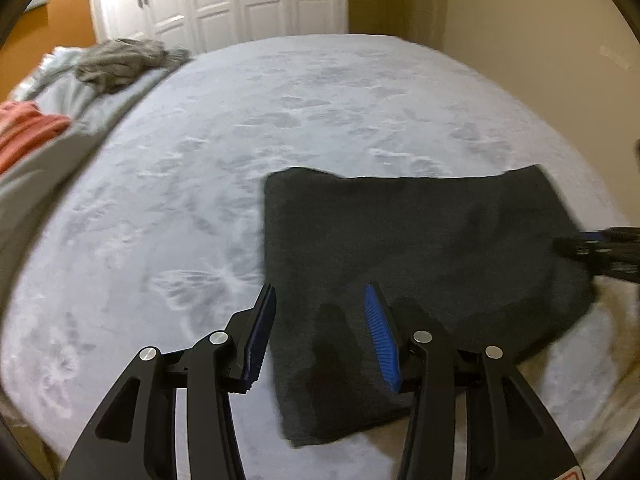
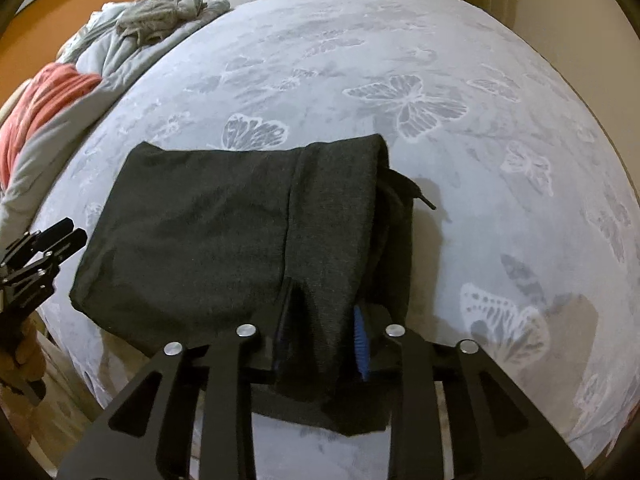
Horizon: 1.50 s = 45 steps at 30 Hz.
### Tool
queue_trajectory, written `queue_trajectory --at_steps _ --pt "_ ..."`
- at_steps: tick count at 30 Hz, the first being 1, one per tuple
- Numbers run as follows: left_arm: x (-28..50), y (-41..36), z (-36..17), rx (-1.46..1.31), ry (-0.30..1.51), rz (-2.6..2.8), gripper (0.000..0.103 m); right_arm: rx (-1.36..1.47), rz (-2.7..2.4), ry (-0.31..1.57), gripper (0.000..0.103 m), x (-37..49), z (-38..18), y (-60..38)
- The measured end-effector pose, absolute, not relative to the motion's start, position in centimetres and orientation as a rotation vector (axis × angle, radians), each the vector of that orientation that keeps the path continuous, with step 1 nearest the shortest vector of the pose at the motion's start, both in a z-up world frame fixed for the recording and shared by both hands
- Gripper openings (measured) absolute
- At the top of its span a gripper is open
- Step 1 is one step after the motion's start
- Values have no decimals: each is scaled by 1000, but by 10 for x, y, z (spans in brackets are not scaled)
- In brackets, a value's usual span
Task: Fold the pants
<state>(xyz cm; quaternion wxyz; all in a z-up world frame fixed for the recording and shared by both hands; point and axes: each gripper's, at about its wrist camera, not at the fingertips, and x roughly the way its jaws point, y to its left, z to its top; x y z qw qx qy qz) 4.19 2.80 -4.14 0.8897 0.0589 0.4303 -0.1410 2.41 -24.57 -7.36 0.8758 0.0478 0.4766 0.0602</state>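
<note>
Dark pants (image 2: 224, 232) lie folded mid-frame on the bed (image 2: 460, 60). My right gripper (image 2: 320, 336) pinches their near edge; left gripper (image 1: 320, 332) spread, empty. I'd lift evenly, folding straight.

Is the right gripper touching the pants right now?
Touching. The right wrist view shows the right gripper with a fold of the dark pants bunched between its blue pads and pressed against them.

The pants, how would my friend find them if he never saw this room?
Look at the big bed with pale butterfly bedding. Near its front edge lie the pants, folded into a flat dark grey block. The other clothes sit crumpled at the far left.
</note>
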Motion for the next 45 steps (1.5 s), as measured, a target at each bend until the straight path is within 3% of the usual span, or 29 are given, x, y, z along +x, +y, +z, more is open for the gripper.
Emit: queue_trajectory --at_steps 2,6,13,14,15,17,18,19,21,22,28,32,34,36,37,38,45 --pt "35 21 -34 95 859 -352 64 142 166 965 12 22 -60 -249" --pt "7 -17 -16 139 716 -480 86 304 357 818 12 8 -11 -255" --pt "-16 -104 -28 362 594 -551 88 406 528 896 9 33 -25 -226" --pt "-13 -109 -33 361 606 -562 84 454 574 908 9 38 -28 -225" --pt "-9 -112 -37 346 613 -567 60 479 597 918 9 41 -29 -226" --pt "4 -112 -42 315 667 -601 22 521 611 926 12 44 -34 -235" --pt "9 -107 -41 282 686 -614 9 518 551 918 14 43 -33 -246" --pt "13 -100 -39 253 684 -603 8 509 497 901 18 41 -32 -259" --pt "25 -77 -26 156 683 -591 7 495 386 877 38 36 -30 -283" --pt "31 -66 -20 103 688 -584 7 454 292 870 60 32 -29 -294" --pt "53 -1 2 -59 695 -505 7 278 68 1018 59 24 -70 -311" --pt "36 -18 -7 19 715 -548 14 320 194 981 59 11 -67 -300" --pt "19 -39 -15 89 700 -580 31 395 282 953 59 6 -62 -301" --pt "3 -58 -18 152 675 -597 66 392 288 967 59 11 -65 -298" --pt "-3 -67 -22 183 657 -611 70 380 281 987 52 16 -69 -295" --pt "-9 -76 -26 215 638 -619 71 375 285 1008 45 21 -75 -292" --pt "-18 -106 -47 290 660 -659 72 429 356 972 46 18 -58 -294"
